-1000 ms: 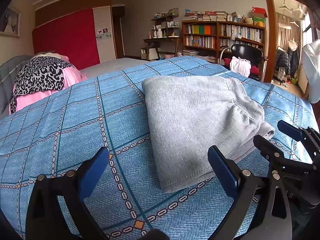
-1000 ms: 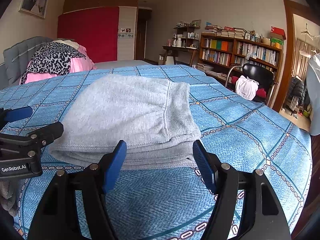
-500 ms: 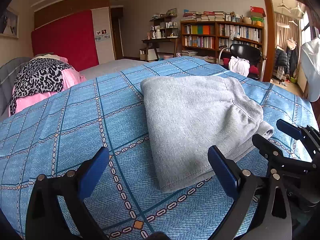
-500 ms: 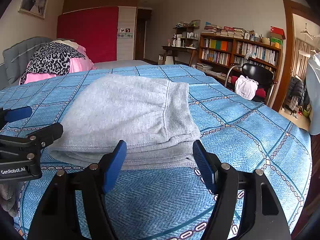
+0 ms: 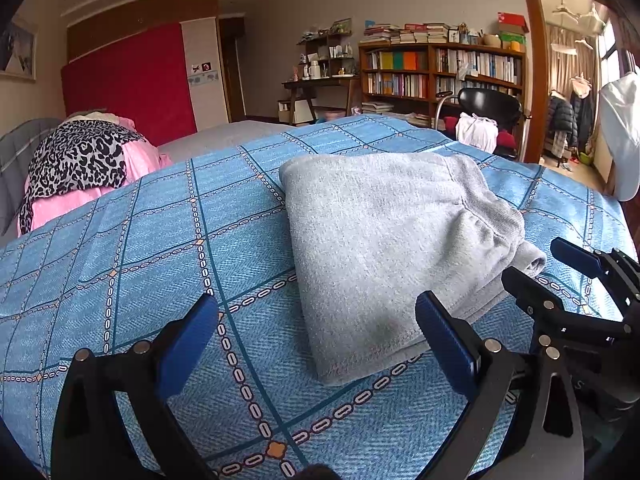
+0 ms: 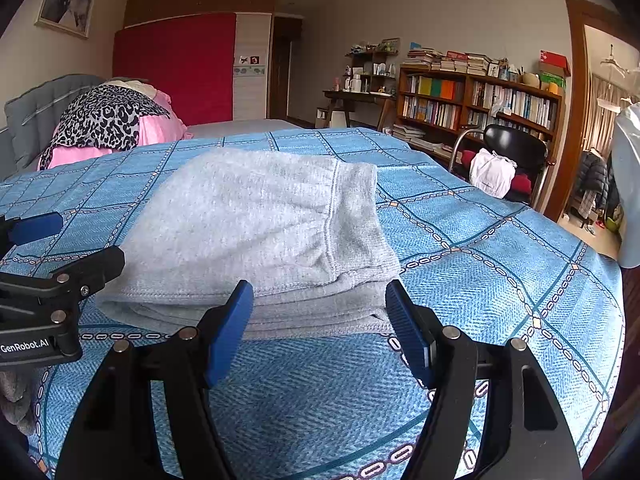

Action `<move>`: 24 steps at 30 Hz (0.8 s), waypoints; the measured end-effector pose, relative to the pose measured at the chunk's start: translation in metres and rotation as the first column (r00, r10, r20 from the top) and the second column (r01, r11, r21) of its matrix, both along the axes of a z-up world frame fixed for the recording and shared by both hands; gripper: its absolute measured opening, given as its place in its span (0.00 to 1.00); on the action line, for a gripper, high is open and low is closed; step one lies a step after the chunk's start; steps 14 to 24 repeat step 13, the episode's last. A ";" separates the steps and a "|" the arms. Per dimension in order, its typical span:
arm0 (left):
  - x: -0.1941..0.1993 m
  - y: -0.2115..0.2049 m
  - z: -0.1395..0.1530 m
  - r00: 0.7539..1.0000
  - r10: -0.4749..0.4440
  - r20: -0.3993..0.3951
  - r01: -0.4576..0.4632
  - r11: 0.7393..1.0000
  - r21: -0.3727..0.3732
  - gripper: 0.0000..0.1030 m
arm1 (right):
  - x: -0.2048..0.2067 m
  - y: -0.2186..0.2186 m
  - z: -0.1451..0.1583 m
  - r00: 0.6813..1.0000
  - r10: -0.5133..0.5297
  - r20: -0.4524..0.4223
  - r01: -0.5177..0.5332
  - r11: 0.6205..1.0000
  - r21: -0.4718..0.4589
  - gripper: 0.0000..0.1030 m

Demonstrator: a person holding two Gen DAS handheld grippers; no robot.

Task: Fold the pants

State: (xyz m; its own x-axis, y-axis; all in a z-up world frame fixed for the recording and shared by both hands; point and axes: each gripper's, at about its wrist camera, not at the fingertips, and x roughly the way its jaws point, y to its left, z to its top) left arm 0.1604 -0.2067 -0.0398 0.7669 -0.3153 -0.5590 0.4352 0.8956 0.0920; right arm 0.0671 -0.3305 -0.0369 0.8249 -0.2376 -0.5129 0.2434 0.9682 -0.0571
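**Folded pants on bed, both tongs clear**

The grey pants (image 5: 384,248) lie in a compact, layered rectangle on the blue checked bedspread (image 5: 140,248), near the bed's front edge. Judged from this, the folding is essentially complete; what remains is at most a squaring-up or a release.

To finish well: any touch should press flat from above or nudge the stacked edges into line, not pinch a single layer, since lifting one ply would likely open the bundle. The lower layers protrude slightly at the near right corner, below the elastic waistband (image 6: 352,216); that corner is the one to tidy.

Orientation: in the left wrist view the long axis runs from the near hemmed edge away toward the bookshelf (image 5: 440,76), with the waistband along the right-hand side. The fold edges face the right tongs.

The left tongs (image 5: 316,340) are spread wide and hold nothing, sitting just short of the near left corner. The right tongs (image 6: 320,328) are likewise agape and empty, straddling the stacked edge without touching it.

Beyond the bed: a leopard-print and pink bedding heap (image 6: 108,124) and a black chair (image 6: 516,148).
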 end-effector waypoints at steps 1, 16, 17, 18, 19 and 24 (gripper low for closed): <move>0.000 0.000 0.000 1.000 0.000 0.000 0.000 1.000 0.000 0.95 | 0.000 0.000 0.000 1.000 0.000 0.000 0.000 1.000 -0.001 0.68; 0.004 0.001 -0.001 1.000 0.012 -0.020 -0.012 1.000 0.000 0.95 | 0.000 -0.001 0.000 1.000 0.000 0.001 0.000 1.000 0.000 0.68; 0.004 0.001 -0.001 1.000 0.012 -0.020 -0.012 1.000 0.000 0.95 | 0.000 -0.001 0.000 1.000 0.000 0.001 0.000 1.000 0.000 0.68; 0.004 0.001 -0.001 1.000 0.012 -0.020 -0.012 1.000 0.000 0.95 | 0.000 -0.001 0.000 1.000 0.000 0.001 0.000 1.000 0.000 0.68; 0.004 0.001 -0.001 1.000 0.012 -0.020 -0.012 1.000 0.000 0.95 | 0.000 -0.001 0.000 1.000 0.000 0.001 0.000 1.000 0.000 0.68; 0.004 0.001 -0.001 1.000 0.012 -0.020 -0.012 1.000 0.000 0.95 | 0.000 -0.001 0.000 1.000 0.000 0.001 0.000 1.000 0.000 0.68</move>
